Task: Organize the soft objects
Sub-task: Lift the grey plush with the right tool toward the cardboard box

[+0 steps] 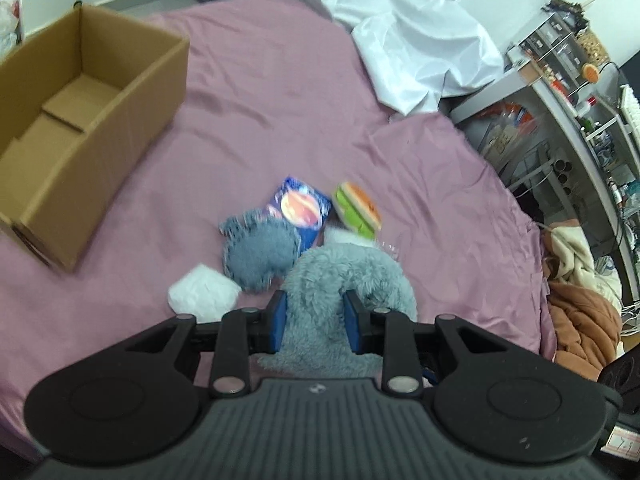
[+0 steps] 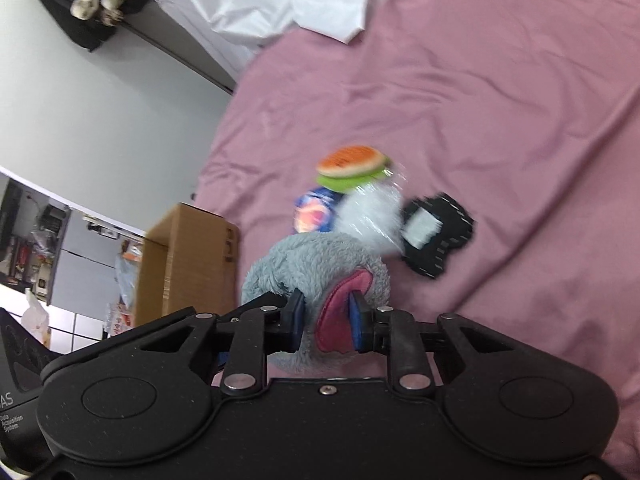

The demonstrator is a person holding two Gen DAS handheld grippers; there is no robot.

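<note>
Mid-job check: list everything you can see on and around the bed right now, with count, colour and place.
cardboard box: one, brown, open, bed's left
grey plush: one, pink inner patch, between both grippers' fingers
fluffy blue-grey item: one, bed centre
white pouch: one, beside it
burger toy: one, orange and green
blue packet: one, planet print
black item: one, white label
white sheet: one, far end
pink bedsheet: one
left gripper: gripping plush
right gripper: gripping plush

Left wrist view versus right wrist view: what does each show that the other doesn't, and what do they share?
Only the left wrist view shows the cardboard box's open inside, a white bundle and a darker grey fuzzy piece. Only the right wrist view shows the black item and the plush's pink patch. Both show the grey plush gripped by both grippers, the burger toy and pink sheet.
</note>
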